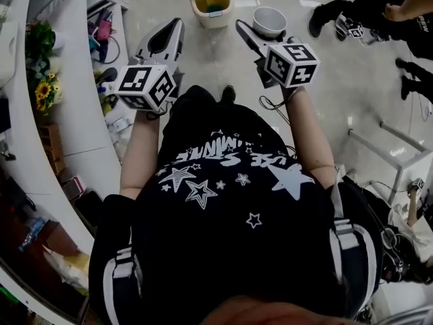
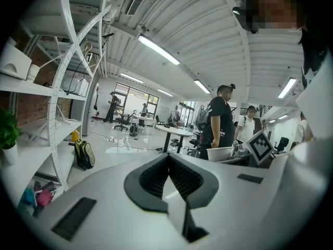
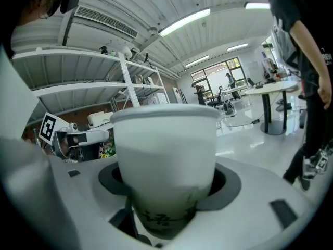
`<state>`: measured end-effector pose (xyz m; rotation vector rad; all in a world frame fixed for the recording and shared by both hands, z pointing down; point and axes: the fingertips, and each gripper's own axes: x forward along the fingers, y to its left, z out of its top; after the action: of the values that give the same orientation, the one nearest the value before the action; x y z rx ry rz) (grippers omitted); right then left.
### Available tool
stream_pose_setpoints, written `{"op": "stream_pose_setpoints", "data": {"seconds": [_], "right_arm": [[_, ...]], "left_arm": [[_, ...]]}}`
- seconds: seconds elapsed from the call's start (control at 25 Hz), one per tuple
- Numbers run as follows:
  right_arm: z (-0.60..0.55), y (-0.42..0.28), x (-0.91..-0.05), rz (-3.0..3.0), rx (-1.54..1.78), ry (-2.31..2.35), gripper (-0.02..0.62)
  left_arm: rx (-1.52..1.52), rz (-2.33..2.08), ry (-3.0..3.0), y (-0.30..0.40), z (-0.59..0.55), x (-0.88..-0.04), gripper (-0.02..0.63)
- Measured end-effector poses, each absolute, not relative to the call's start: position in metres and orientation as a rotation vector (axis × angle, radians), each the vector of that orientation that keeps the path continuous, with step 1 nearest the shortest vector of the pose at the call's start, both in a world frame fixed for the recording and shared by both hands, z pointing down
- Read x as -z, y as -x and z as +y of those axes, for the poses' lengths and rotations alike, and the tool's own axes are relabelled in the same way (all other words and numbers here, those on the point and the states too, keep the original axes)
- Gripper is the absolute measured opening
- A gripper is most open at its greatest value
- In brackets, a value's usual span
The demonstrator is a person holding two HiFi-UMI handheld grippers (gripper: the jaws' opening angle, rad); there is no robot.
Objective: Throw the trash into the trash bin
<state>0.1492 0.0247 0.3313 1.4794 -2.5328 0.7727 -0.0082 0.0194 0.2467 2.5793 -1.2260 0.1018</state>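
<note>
— Head view first: where's the trash bin (image 1: 211,2)?
— On the floor ahead, between the two claw tips as seen from above.
— And the right claw (image 1: 258,32)?
— Gripping a white paper cup (image 1: 269,21) by its lower part, rim up, just right of the bin.
— Left claw (image 1: 176,27)?
— Closed, nothing in it; the left gripper view shows its tips meeting.

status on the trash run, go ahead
Right gripper shut on paper cup. Left gripper shut, empty. Trash bin just ahead, nothing in between.
</note>
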Motion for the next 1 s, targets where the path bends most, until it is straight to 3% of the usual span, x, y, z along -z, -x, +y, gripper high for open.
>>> {"op": "stream_pose_setpoints", "data": {"seconds": [0.6, 1.0], "right_arm": [[-0.045, -0.14, -0.331, -2.484, -0.798, -1.553, 0.318], [-0.108, -0.105, -0.353, -2.434, -0.85, -1.527, 0.318]], "left_arm": [[-0.093, -1.083, -2.583, -0.005, -0.066, -0.27, 0.012], [-0.096, -1.081, -2.535, 0.031, -0.139, -0.291, 0.011]]}}
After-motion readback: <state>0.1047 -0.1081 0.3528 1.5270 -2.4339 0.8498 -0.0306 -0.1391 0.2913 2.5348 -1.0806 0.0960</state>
